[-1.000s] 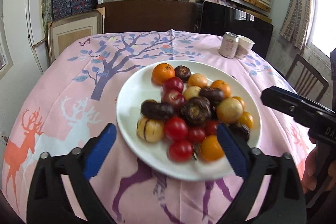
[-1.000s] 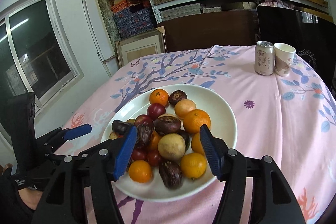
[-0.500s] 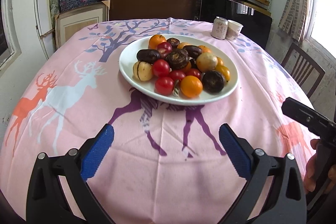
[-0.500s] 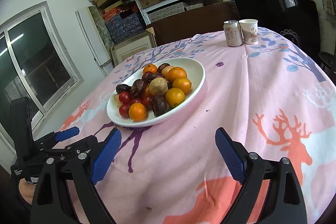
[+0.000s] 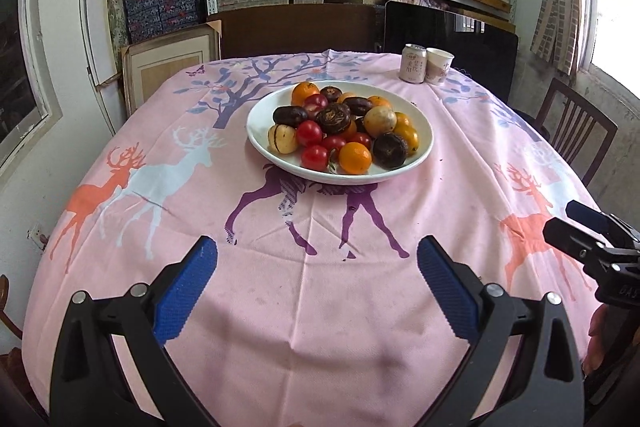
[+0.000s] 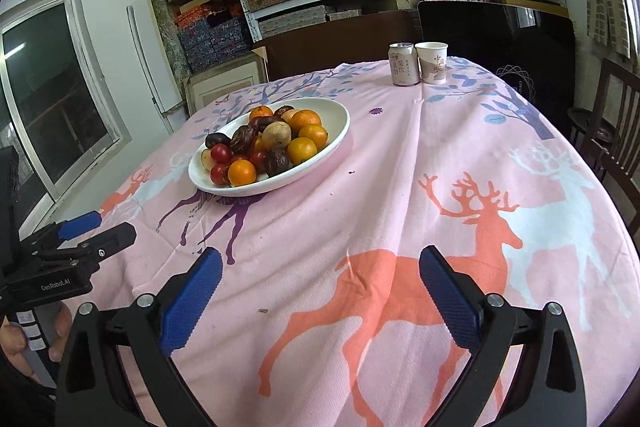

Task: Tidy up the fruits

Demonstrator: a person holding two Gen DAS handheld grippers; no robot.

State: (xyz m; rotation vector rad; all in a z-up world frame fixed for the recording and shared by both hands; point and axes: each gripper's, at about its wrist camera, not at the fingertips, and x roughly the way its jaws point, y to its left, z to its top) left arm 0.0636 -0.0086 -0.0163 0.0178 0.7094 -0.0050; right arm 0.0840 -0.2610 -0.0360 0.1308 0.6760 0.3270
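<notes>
My left gripper (image 5: pixel 316 279) gapes empty; my right gripper (image 6: pixel 320 283) has just been opening, empty, above woven cloth (image 6: pixel 400 187); glossy round fruits (image 5: pixel 340 135) fill the smooth white plate (image 5: pixel 424 147)

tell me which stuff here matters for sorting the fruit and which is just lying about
For the job:
- white plate
- oranges
- red tomatoes
- dark brown fruits
- pale striped fruit

Just lying about:
- drink can
- paper cup
- deer-print tablecloth
</notes>
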